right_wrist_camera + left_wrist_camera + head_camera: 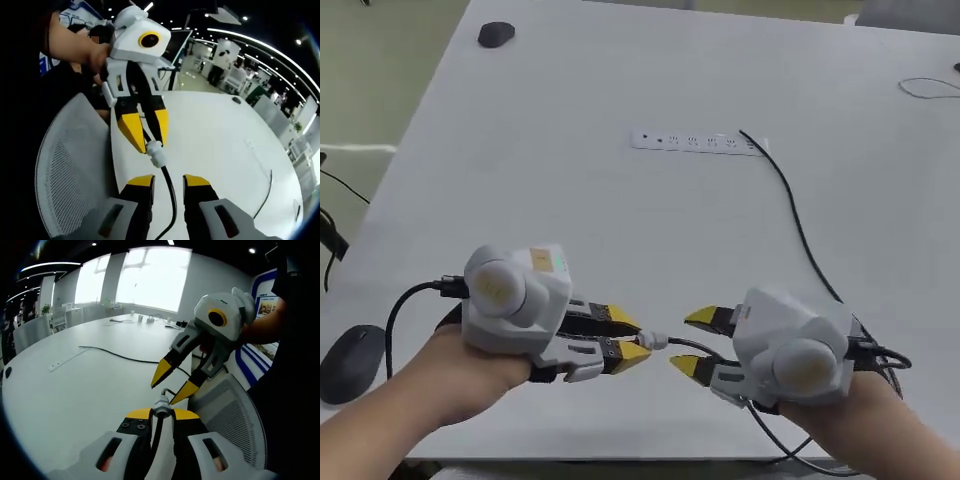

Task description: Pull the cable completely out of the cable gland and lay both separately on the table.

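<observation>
White plastic cable gland [651, 342] sits pinched at the yellow tips of the left gripper [636, 340]. It is held in the air over the near edge of the pale grey tabletop [620, 220], not resting on it. That grip anchors the fitting so that a pull can act on the wire alone.

The thin black cable [170, 192] is not yet out. It leaves the gland's nose and passes between the jaws of the right gripper [680, 340]. In the left gripper view a dark run also trails back from the gland between the left jaws.

The right gripper's jaws stand apart on either side of the cable, and as far as the right gripper view shows they are not touching it. This gripper faces the left one nose to nose, just beside the gland. That looks like a set-up for closing on the cable and drawing it straight out along its own line.

Both grippers work close to the person, well apart from the white power strip [698, 142] and its black lead [800, 230] farther back. The bare tabletop ahead leaves room to lay the two parts down separately.
</observation>
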Available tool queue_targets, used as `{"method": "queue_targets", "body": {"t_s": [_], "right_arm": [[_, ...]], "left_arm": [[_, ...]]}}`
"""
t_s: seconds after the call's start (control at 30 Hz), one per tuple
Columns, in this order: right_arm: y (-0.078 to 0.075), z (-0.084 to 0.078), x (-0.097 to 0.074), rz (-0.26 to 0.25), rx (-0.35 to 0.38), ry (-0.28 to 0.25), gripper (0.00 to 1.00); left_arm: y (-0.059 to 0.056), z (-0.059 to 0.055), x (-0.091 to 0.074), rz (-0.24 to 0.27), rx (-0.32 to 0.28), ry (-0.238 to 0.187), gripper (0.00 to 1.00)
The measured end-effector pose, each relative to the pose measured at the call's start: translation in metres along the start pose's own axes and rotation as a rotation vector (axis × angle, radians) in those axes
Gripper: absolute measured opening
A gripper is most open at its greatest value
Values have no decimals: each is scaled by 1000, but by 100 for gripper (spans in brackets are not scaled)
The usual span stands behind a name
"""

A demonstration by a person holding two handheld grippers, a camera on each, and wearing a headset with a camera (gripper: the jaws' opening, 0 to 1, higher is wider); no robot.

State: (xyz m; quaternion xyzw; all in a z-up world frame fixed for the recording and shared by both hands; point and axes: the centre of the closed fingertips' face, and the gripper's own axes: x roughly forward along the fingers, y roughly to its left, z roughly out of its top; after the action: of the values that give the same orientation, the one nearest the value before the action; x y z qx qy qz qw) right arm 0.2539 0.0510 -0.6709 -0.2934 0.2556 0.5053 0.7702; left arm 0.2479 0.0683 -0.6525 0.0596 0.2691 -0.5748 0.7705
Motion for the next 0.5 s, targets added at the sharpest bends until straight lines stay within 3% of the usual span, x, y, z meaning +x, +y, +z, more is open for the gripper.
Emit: {"method": "queue_targets", "body": {"t_s": [0.23,0.5], "right_arm": [[4,1,4,13,-53,18,3],[3,0,4,13,-17,16,1]], "left_arm": [[-2,-1,1,-6,1,1,15],[-2,-1,1,-7,3,-2,15]]}}
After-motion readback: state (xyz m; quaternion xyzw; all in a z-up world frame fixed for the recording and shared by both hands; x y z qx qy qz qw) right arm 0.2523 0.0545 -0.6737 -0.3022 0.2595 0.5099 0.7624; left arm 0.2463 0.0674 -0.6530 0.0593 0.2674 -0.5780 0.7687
